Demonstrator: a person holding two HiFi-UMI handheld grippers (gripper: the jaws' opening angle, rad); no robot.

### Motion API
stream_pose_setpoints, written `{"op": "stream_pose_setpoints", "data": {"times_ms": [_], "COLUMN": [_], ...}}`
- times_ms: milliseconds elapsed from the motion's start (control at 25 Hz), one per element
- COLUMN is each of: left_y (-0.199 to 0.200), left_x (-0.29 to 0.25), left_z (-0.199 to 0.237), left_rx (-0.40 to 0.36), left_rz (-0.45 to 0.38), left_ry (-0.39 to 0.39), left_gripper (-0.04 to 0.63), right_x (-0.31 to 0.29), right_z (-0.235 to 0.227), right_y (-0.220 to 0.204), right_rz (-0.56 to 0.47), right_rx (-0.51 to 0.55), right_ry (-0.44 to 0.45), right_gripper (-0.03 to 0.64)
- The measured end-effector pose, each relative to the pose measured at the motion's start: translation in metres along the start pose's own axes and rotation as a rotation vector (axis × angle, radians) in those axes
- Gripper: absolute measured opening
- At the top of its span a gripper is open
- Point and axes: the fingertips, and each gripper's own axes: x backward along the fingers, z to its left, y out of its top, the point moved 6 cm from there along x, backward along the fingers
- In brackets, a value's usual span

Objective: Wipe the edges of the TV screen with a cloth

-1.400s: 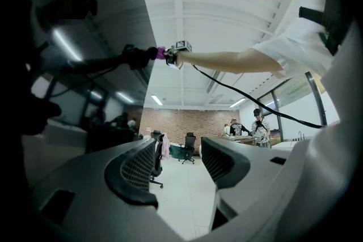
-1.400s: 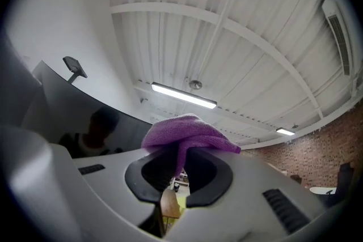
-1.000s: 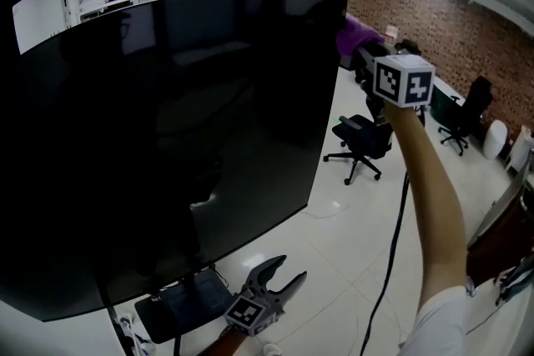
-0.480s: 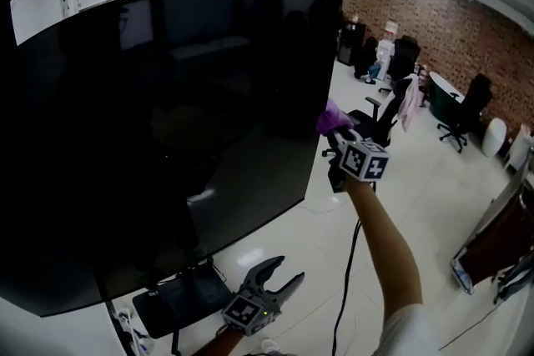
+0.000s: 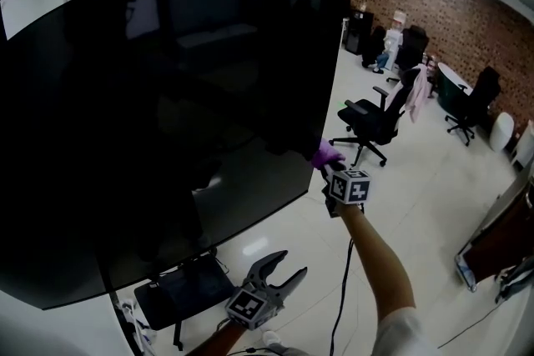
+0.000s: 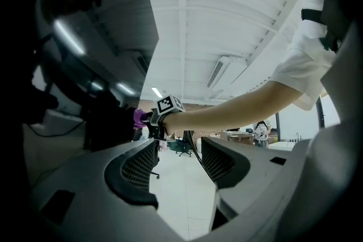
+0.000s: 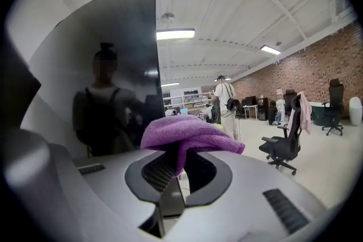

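Right gripper (image 7: 177,174): jaws closed on a purple cloth (image 7: 190,136), pinched at a fold, the rest bunched over the fingertips and spilling forward

- Cloth sits at the right-hand vertical edge of the TV screen (image 5: 167,112), low on that edge, a little above the lower right corner
- Right gripper view: the dark panel's edge runs straight up just left of the cloth; the cloth's left lobe overlaps it. Looks like contact, but pressure can't be confirmed
- Edge's long axis is up-down here; nearly all of it lies above the cloth, only a short stretch below
- From the corner the bottom edge slants away to the person's left and down in the head view

Left gripper (image 6: 178,164): jaws apart, nothing between them. It hangs below the screen's bottom edge, near the black stand base (image 5: 179,300), well apart from the cloth

Judgement: the right arm is the only one placed to work. The deciding relation is cloth to corner: the corner lies just below the fingers, so a short downward run should finish this side, then a turn leftward along the bottom. Risk is the cloth slipping off the thin edge at the turn

Office chair (image 5: 371,121) stands behind, clear of the arm
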Motion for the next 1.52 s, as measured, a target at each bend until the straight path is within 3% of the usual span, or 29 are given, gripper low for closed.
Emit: {"op": "stream_pose_setpoints", "data": {"times_ms": [280,440,800,1200,1520], "left_y": [-0.021,-0.029,-0.041,-0.035,-0.041], "left_x": [-0.005,-0.006,0.004,0.022,0.049], "left_z": [-0.002,0.001,0.011,0.019,0.017], "left_rx": [0.04,0.056,0.097,0.123,0.131], "left_rz": [0.023,0.035,0.045,0.036,0.027], "left_ry": [0.007,0.028,0.083,0.168,0.193], "left_gripper": [0.232,0.232,0.232,0.232,0.232], "right_x": [-0.015,-0.022,-0.031,-0.025,-0.021], "right_z": [-0.013,-0.02,-0.031,-0.034,0.023], "right_y": [-0.074,-0.101,-0.161,-0.182,-0.203], "right_rz": [0.104,0.128,0.288,0.299,0.327], "right_rx": [-0.051,-0.081,-0.109,-0.195,-0.268], "right_ry": [0.004,-0.004,-0.041,-0.086,-0.039], "right_gripper": [0.046,0.046,0.045,0.046,0.044]}}
